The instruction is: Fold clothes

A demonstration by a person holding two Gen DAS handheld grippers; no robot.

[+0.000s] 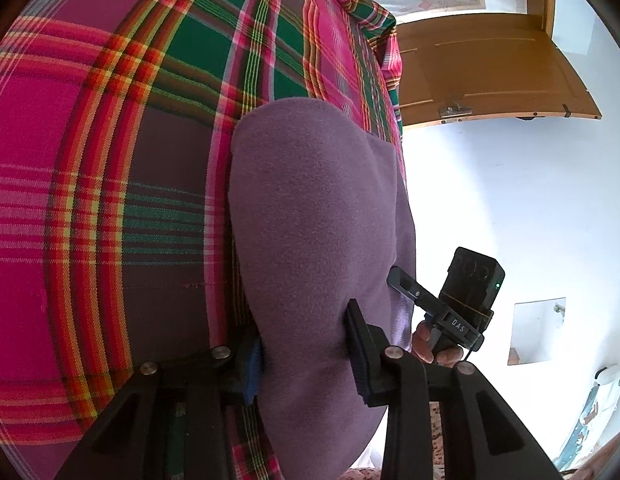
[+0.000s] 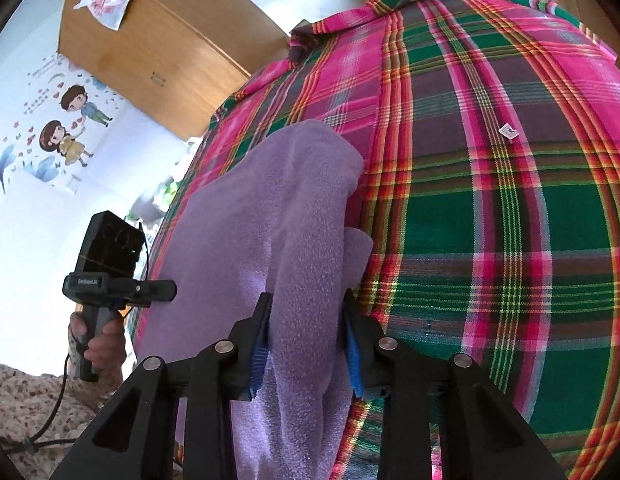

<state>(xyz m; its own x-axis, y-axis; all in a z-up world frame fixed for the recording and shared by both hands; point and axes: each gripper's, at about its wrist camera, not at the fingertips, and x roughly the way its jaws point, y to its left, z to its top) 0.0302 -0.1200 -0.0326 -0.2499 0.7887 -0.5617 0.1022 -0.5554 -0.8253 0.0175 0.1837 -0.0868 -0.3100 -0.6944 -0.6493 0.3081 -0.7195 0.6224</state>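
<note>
Both tongs, left tongs (image 1: 306, 354) and right tongs (image 2: 306, 344), pinch the lilac fleece (image 1: 313, 216); its thick bunch could probably slip free.

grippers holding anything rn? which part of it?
Both are shut on the purple fleece cloth: the left gripper and the right gripper each pinch a bunched fold of it. Which edge or corner cannot be told.
</note>
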